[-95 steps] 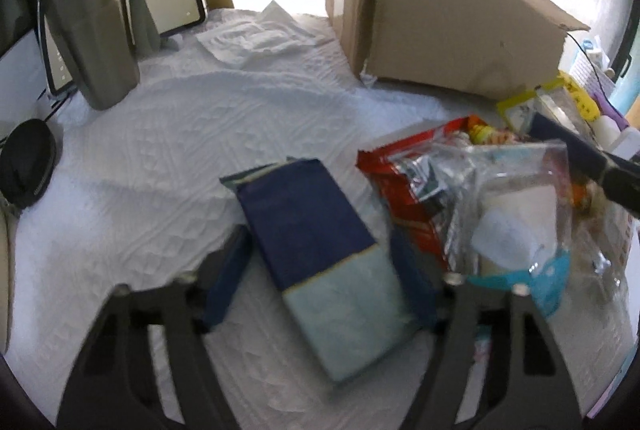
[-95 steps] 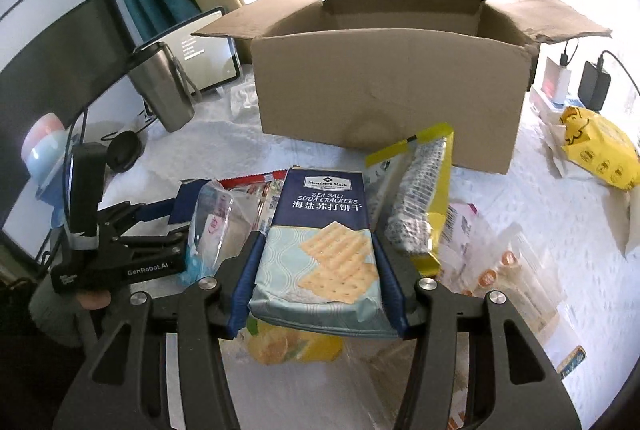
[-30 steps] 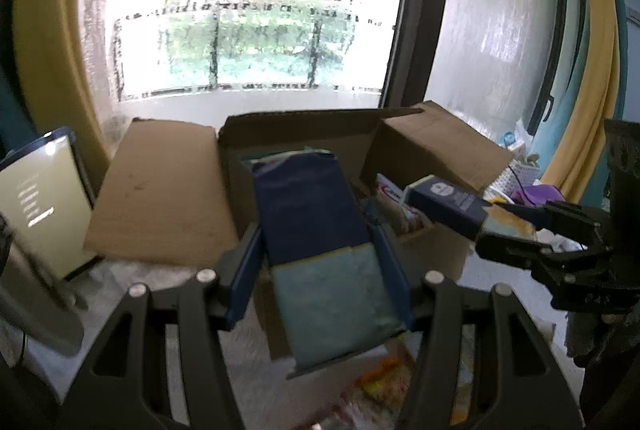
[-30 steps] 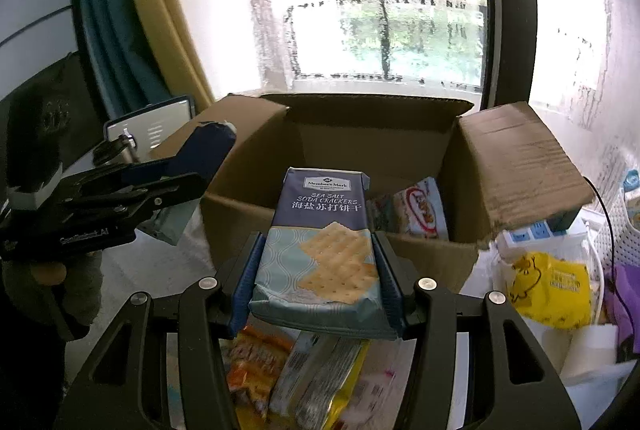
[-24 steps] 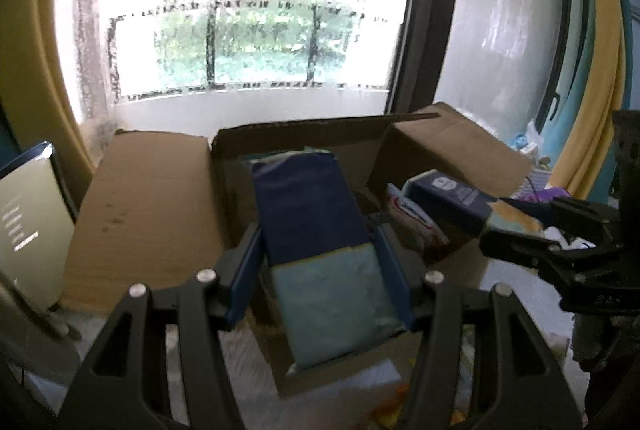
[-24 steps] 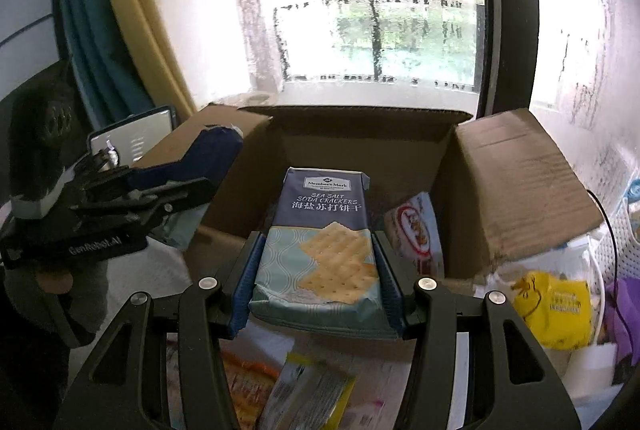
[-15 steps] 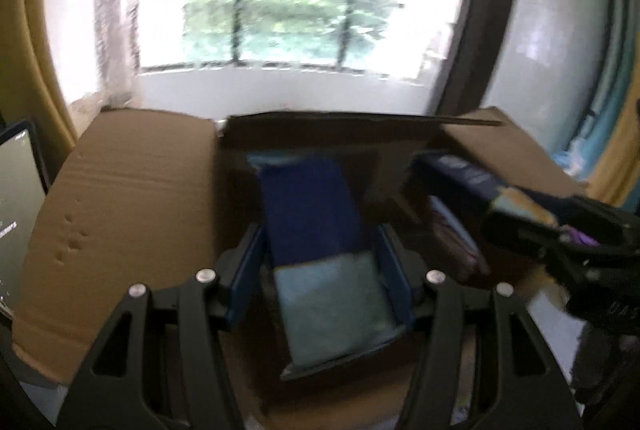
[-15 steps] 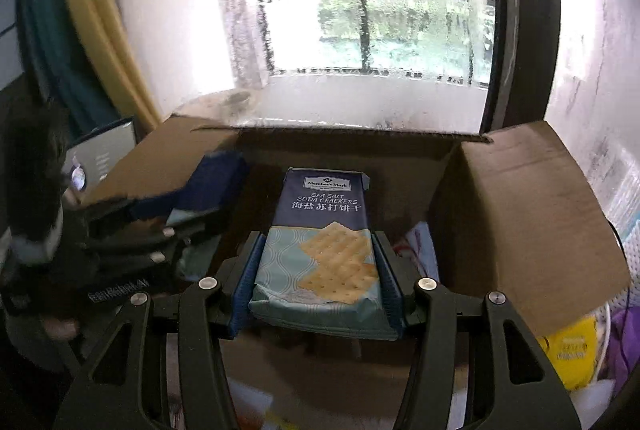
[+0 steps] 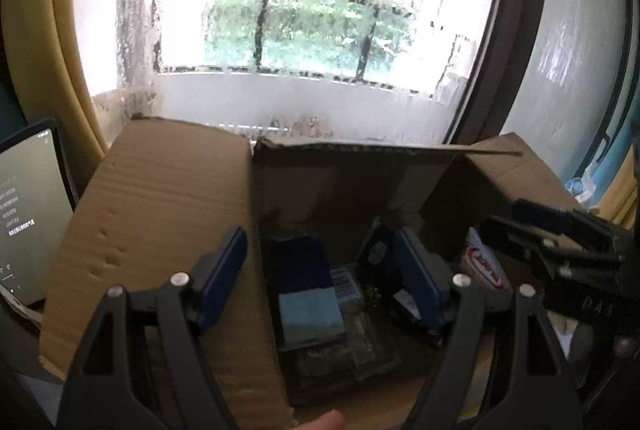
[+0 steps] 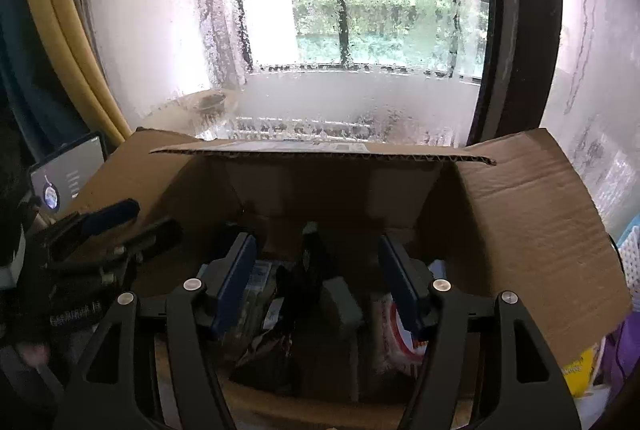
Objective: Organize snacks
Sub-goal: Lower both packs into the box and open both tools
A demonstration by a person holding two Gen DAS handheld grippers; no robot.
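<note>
Both tools hang over the open cardboard box (image 9: 168, 213), left tool (image 9: 320, 266) and right tool (image 10: 314, 270) opening with nothing clamped, the cracker pack (image 9: 306, 290) lying below, long axis pointing toward the box's far wall.

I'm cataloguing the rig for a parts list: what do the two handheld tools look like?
Both match: the left tool and right tool have black angular frames with triangular cutouts, silver screw heads at the joints and flat blue pads on the fingers. White lettering on the left tool's side is too blurred to read.
</note>
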